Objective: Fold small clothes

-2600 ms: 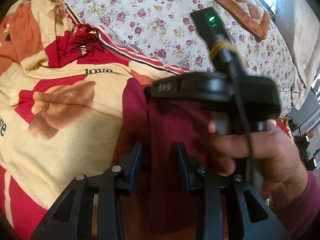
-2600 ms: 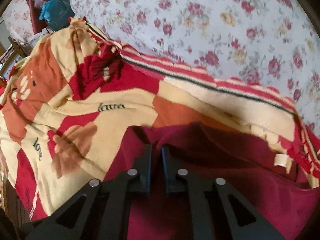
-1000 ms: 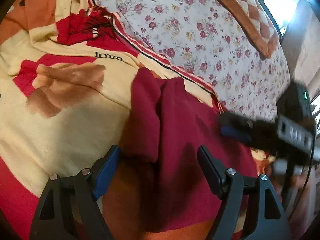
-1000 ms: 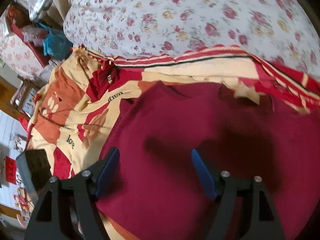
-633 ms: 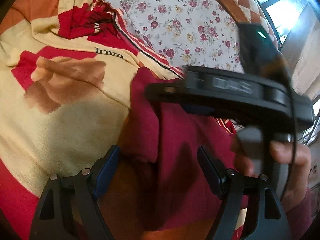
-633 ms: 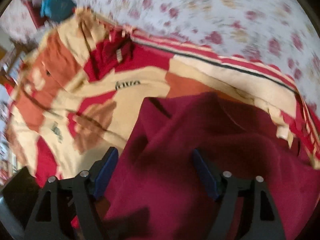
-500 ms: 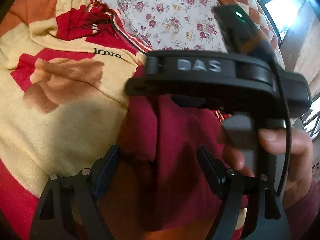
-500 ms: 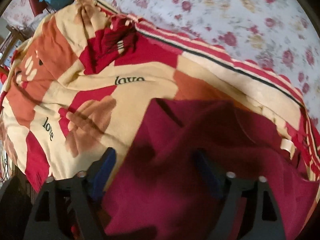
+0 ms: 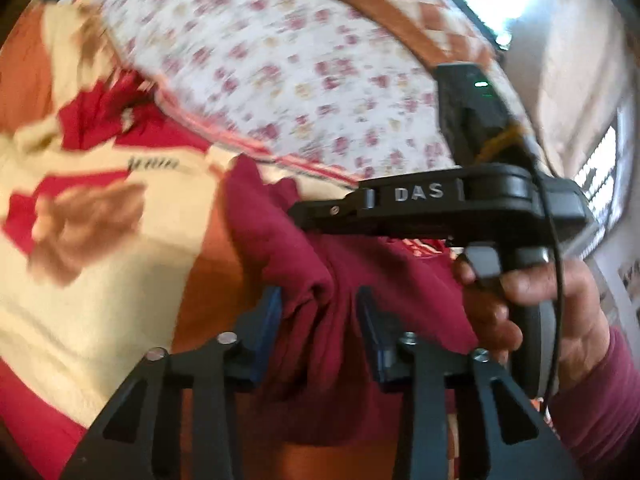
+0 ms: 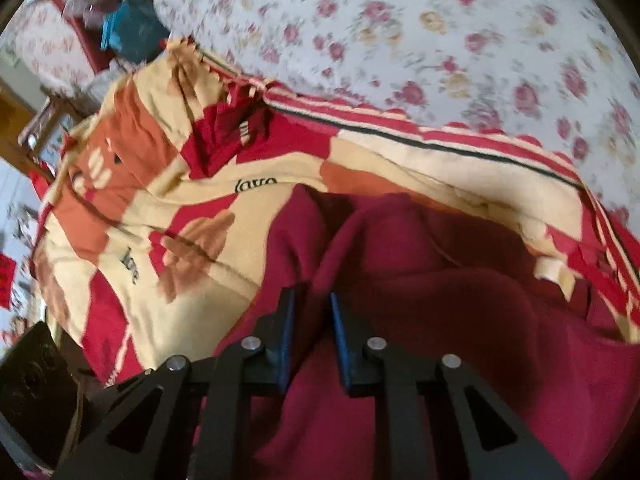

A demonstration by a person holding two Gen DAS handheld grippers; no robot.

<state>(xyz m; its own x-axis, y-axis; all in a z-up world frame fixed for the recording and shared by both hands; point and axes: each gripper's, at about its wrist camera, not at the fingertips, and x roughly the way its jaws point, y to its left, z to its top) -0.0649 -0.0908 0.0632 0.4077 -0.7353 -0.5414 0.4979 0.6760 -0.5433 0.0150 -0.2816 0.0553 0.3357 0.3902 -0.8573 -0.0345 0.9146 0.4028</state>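
1. Cloth is now pinched by both claws: the jaws of the left gripper (image 9: 318, 320) have just been closing, and a bunched ridge of the maroon garment (image 9: 304, 264) is pressed between its blue pads.
2. The jaws of the right gripper (image 10: 311, 320) have just been closing too, and a fold of the same garment (image 10: 420, 280) is squeezed in the narrow gap between them; half a second ago both pairs of jaws were spread wide over loose cloth.
3. The garment is found on the patterned blanket (image 10: 192, 200), near the edge where the floral bedsheet (image 10: 400, 32) begins.
4. From this change it is judged that the grasp for a fold is made, and that a lift or a carry-over of the gripped edges can be expected next.
5. In the left wrist view the right gripper's body and the person's hand (image 9: 532, 300) are seen beside the cloth, and a part of the garment is covered by them.
6. The left view is blurred by motion, so the blanket's pattern is hard to read there.
7. The near edge of the garment is cut off under the gripper frames, and its kind cannot be told.
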